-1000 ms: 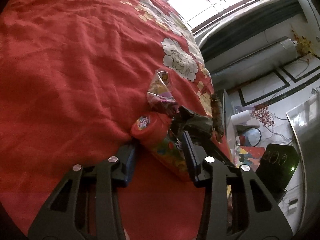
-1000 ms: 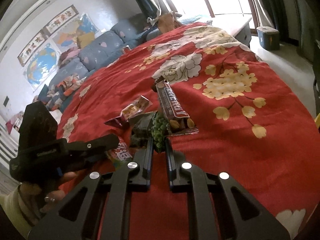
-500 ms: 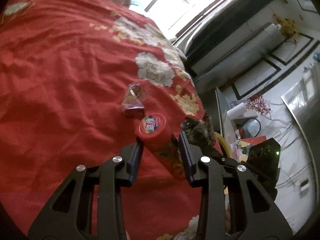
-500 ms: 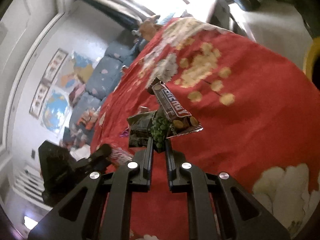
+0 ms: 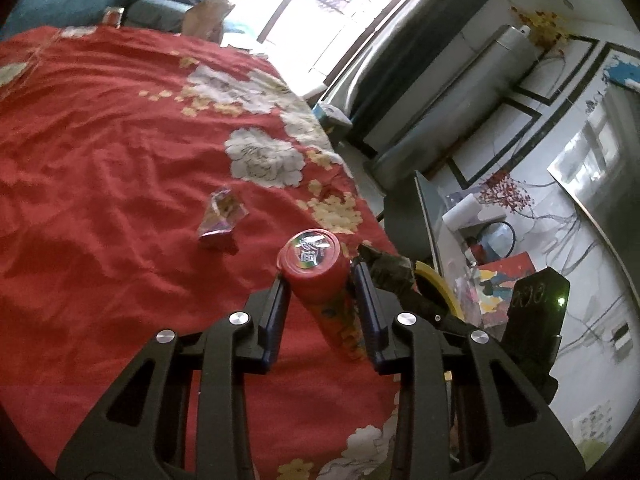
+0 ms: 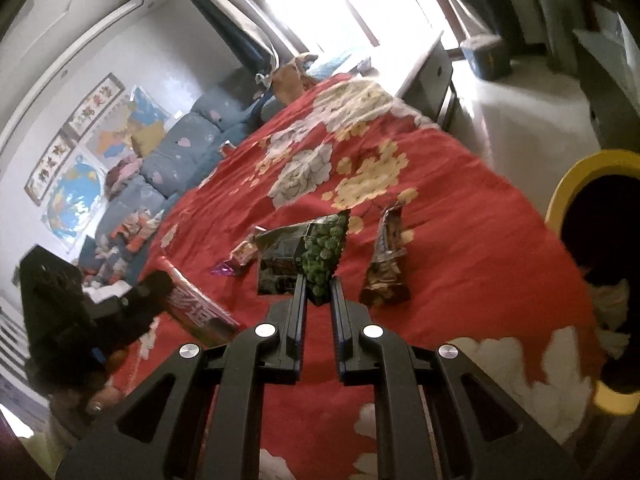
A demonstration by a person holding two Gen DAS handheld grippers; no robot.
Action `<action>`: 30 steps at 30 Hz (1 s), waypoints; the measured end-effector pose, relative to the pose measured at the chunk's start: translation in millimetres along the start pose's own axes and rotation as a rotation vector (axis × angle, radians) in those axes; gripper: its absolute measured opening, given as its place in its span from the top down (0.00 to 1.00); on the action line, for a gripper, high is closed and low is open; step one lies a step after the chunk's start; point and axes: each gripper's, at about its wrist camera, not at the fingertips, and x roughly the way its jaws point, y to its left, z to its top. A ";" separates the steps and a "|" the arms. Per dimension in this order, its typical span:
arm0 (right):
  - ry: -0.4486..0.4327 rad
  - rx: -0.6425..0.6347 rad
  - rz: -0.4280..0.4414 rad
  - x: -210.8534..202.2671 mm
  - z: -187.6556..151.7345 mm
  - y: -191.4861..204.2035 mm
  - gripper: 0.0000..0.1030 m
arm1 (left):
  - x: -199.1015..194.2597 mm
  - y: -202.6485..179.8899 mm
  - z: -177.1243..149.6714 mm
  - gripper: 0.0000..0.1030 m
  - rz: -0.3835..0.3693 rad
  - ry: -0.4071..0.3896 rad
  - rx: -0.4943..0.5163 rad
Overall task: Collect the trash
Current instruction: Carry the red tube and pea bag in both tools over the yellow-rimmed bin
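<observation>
Left wrist cam: the left gripper [image 5: 320, 280] is clamped on a red tube [image 5: 320, 276], lid end pointing away, held up over the red bedspread [image 5: 100, 160]. A crinkly purple wrapper [image 5: 220, 220] lies on the cover just past it, and the right gripper's green bag [image 5: 388, 270] peeks in beside the tube. Right wrist cam: the right gripper [image 6: 318, 292] is pinching the green pea bag [image 6: 316, 252] by its bottom edge, bag sticking up off the bed. A brown candy wrapper [image 6: 386, 264] lies just to its right, the purple one [image 6: 240, 256] to the left, and a yellow-rimmed bin [image 6: 560, 196] sits off the bed's edge. The left gripper [image 6: 156, 288] with the tube [image 6: 196, 308] is visible at left.
</observation>
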 end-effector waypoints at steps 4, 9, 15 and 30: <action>-0.048 -0.029 -0.035 -16.7 0.5 -1.1 0.89 | 0.7 -12.7 1.4 0.75 -0.012 -0.006 0.030; -0.090 -0.028 -0.062 -32.0 5.2 -9.7 0.89 | 6.1 -31.6 1.6 0.76 -0.026 -0.002 0.067; -0.135 -0.006 -0.092 -50.3 8.5 -25.2 0.89 | 17.2 -58.6 1.5 0.76 -0.041 0.009 0.126; -0.229 0.033 -0.213 -87.2 12.2 -69.3 0.89 | 55.1 -118.5 -6.8 0.76 -0.105 0.064 0.224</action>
